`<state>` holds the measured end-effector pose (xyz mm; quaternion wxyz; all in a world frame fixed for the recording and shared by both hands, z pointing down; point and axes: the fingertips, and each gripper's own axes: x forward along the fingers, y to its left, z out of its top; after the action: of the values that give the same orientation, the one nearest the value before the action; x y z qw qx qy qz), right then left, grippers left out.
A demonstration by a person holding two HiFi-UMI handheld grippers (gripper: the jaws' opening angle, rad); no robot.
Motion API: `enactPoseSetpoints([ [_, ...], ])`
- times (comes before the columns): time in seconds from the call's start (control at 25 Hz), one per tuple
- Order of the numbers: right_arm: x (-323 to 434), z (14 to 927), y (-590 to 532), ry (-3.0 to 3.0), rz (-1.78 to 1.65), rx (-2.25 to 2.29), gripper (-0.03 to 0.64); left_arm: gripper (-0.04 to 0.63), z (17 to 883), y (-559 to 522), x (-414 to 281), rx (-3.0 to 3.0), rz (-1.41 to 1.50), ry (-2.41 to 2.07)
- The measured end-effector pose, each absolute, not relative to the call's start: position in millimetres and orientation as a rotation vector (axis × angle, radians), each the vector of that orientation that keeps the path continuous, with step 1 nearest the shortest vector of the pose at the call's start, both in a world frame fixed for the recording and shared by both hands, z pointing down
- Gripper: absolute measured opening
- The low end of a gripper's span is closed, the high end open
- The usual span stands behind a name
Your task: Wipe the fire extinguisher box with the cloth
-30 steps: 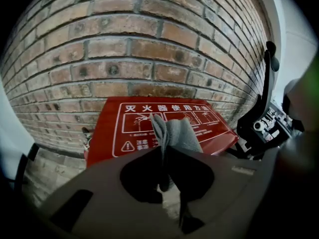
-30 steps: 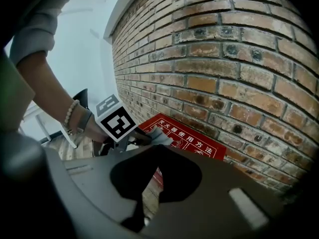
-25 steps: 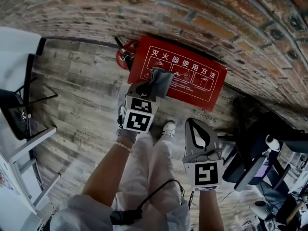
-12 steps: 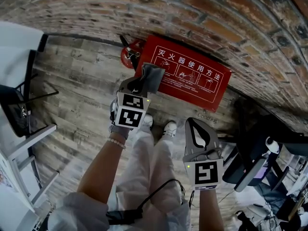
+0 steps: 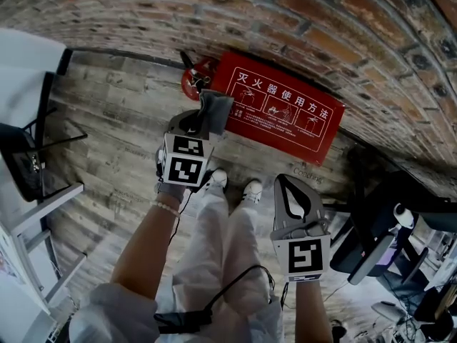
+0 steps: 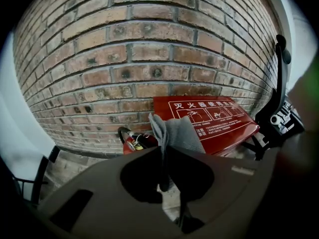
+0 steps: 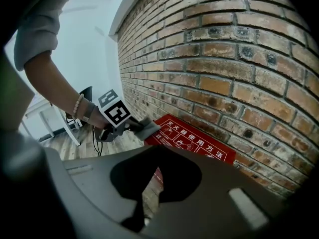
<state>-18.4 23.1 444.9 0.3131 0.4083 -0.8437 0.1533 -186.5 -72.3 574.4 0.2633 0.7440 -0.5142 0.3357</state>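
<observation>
The red fire extinguisher box (image 5: pixel 285 116) leans against the brick wall, its white instruction print facing me. My left gripper (image 5: pixel 205 122) is shut on a grey cloth (image 5: pixel 216 107), which hangs against the box's left end. In the left gripper view the cloth (image 6: pixel 174 132) sticks up between the jaws in front of the box (image 6: pixel 212 121). My right gripper (image 5: pixel 285 182) is held low near my right leg, shut and holding nothing, well short of the box. The right gripper view looks at the box (image 7: pixel 192 142) and the left gripper (image 7: pixel 133 127) with its cloth.
A red fire extinguisher (image 5: pixel 194 81) stands on the floor just left of the box. A black chair frame (image 5: pixel 32 156) and white table legs (image 5: pixel 43 220) are at the left. Dark office chairs (image 5: pixel 385 227) crowd the right. My shoes (image 5: pixel 232 184) stand on the wooden floor.
My left gripper has slid the cloth leftward, from the box's left part to its left edge. The right gripper has stayed in place.
</observation>
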Motion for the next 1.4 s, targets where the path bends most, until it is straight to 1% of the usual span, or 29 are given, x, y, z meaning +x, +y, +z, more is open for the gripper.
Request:
enactPoseSetpoints([
  [0.24, -16, 437, 25, -2.223, 0.401, 1.098, 0.009, 0.012, 563, -70, -186, 2.013, 0.884, -1.39],
  [0.52, -2, 403, 23, -2.23, 0.379, 1.158, 0.009, 0.012, 512, -56, -170, 2.101, 0.873, -1.368],
  [0.68, 10, 366, 19, -2.252, 0.324, 1.198, 0.009, 0.012, 464, -49, -150, 2.191, 0.854, -1.345],
  [1.04, 28, 275, 17, -2.301, 0.212, 1.275, 0.009, 0.012, 325, -44, -108, 2.385, 0.691, -1.341],
  [1.4, 39, 187, 17, -2.375, 0.125, 1.374, 0.009, 0.012, 215, -23, -83, 2.616, 0.683, -1.303],
])
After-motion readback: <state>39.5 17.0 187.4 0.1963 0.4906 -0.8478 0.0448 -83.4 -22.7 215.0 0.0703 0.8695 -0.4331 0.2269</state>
